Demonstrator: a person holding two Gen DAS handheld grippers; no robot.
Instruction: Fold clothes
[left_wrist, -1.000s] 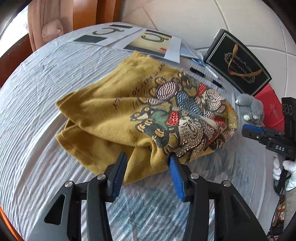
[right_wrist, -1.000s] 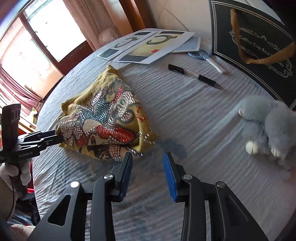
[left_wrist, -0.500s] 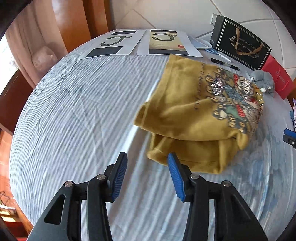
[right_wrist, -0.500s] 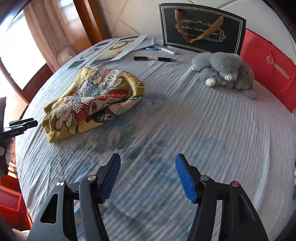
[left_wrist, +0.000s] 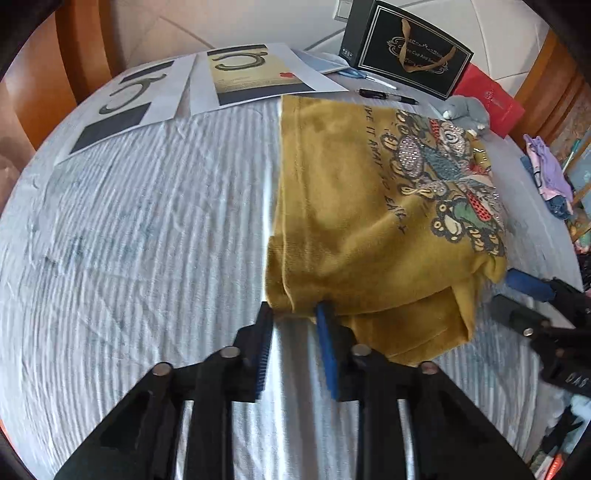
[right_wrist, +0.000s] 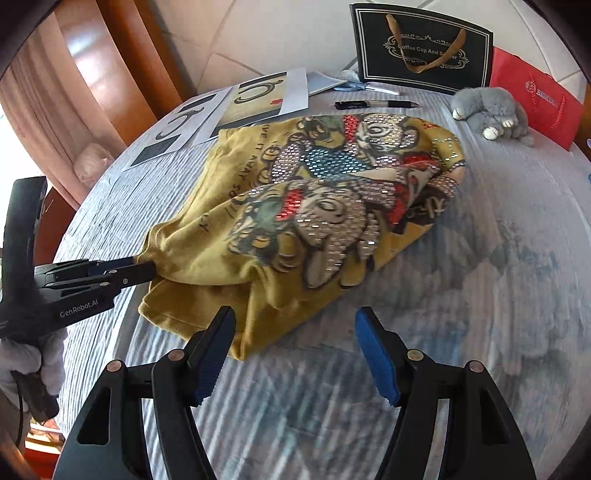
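Mustard sequinned T-shirt (right_wrist: 295, 206): left gripper (left_wrist: 293, 314), jaws just closing, pinches its near corner; right gripper (right_wrist: 295, 325), jaws just opening and empty, should take the opposite corner squarely.

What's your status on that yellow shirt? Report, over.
Left gripper just closed on the near corner of the yellow shirt. Right gripper has been opening, nothing between its jaws, at the shirt's near edge. Shirt rumpled, part-folded. Nothing in the way.

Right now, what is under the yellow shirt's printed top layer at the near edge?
A plain yellow lower layer sticks out beneath the yellow shirt, resting on the striped bedcover. The left gripper pinches the near corner. Anything deeper inside the fold is covered.
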